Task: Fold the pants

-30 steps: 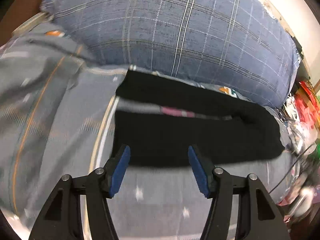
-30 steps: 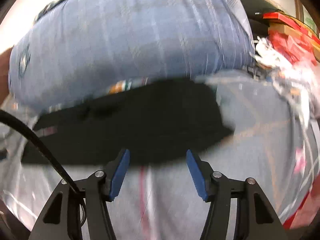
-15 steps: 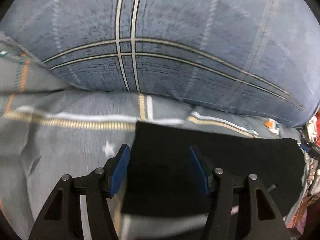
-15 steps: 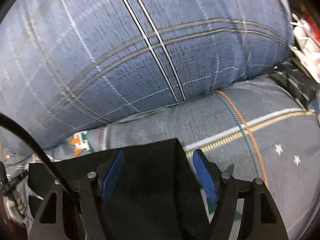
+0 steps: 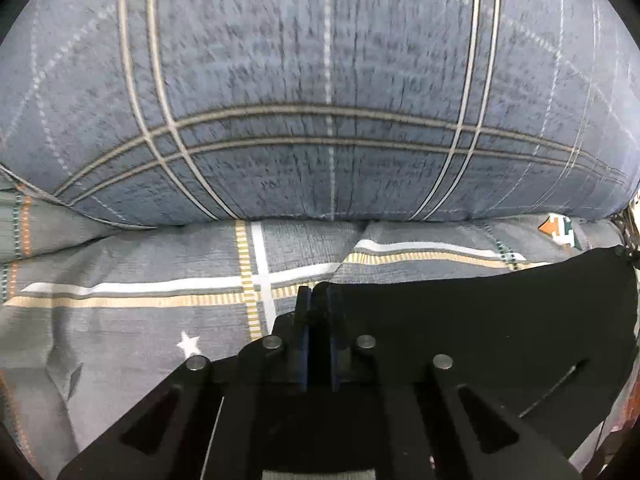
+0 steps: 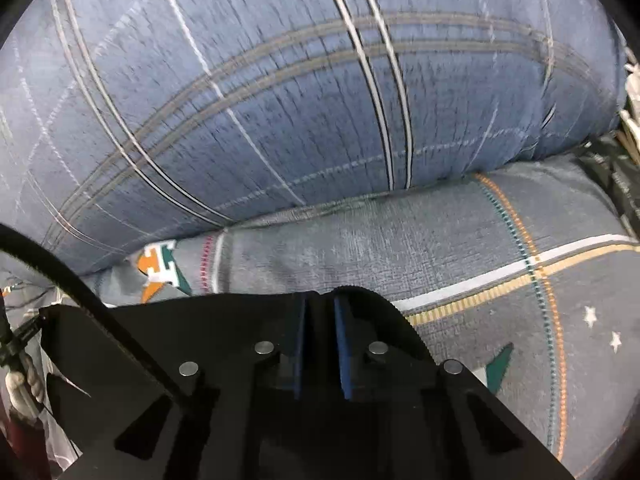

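Observation:
Black pants [image 5: 480, 320] lie on the grey patterned bedsheet [image 5: 120, 320]. My left gripper [image 5: 319, 300] is shut on the far left corner of the pants, black cloth pinched between its blue pads. The pants stretch away to the right in the left wrist view. My right gripper [image 6: 320, 304] is shut on the far right corner of the pants [image 6: 200, 340], where a ribbed edge shows at the fingertips. In the right wrist view the cloth runs off to the left. Both corners sit close in front of the pillow.
A large blue plaid pillow [image 5: 320, 100] fills the back of both views, also seen in the right wrist view [image 6: 280, 100]. The bedsheet [image 6: 520, 280] extends right of the right gripper. A black cable [image 6: 80, 288] crosses the right wrist view at left. Clutter lies at the bed's edge [image 6: 628, 120].
Both grippers moved forward over the pants to their far edge and closed on its corners. One second ago both were open and short of the near edge.

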`<action>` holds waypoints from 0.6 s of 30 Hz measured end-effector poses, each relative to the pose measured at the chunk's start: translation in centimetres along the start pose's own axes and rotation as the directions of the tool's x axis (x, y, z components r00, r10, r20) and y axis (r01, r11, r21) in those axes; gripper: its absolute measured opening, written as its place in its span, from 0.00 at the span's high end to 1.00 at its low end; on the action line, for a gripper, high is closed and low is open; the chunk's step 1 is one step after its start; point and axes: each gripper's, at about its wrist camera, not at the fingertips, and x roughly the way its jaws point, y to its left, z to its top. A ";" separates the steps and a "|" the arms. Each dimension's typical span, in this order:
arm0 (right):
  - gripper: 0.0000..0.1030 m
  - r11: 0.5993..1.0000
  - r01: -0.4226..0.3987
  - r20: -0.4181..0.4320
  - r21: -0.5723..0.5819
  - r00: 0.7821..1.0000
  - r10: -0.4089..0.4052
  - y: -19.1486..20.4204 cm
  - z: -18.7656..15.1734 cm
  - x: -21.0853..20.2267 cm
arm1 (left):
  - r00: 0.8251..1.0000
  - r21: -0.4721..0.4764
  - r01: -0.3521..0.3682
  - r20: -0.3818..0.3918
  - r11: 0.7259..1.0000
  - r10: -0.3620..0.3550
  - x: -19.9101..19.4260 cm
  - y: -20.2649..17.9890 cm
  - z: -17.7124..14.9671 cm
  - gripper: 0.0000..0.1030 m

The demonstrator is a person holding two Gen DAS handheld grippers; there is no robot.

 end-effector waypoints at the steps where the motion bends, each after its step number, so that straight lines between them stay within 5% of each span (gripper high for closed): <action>1: 0.86 1.000 -0.007 0.017 0.009 1.000 0.007 0.2 0.0 -0.6 | 1.000 -0.009 0.009 0.011 1.000 -0.008 -0.9 -0.1 -0.2 0.94; 6: 0.87 0.999 -0.046 0.104 0.024 0.994 0.044 1.8 -0.6 -5.0 | 0.998 -0.005 0.008 0.061 1.000 -0.008 -6.5 -0.3 0.2 0.94; 9: 0.87 0.996 -0.086 0.147 0.022 0.986 0.082 2.8 -1.7 -7.9 | 0.990 -0.018 0.085 0.119 0.996 -0.082 -8.4 2.5 0.5 0.94; 18: 0.88 0.984 -0.179 0.186 0.016 0.967 0.173 2.5 -9.1 -14.2 | 0.965 0.000 0.127 0.231 0.992 -0.124 -16.1 1.8 -6.0 0.94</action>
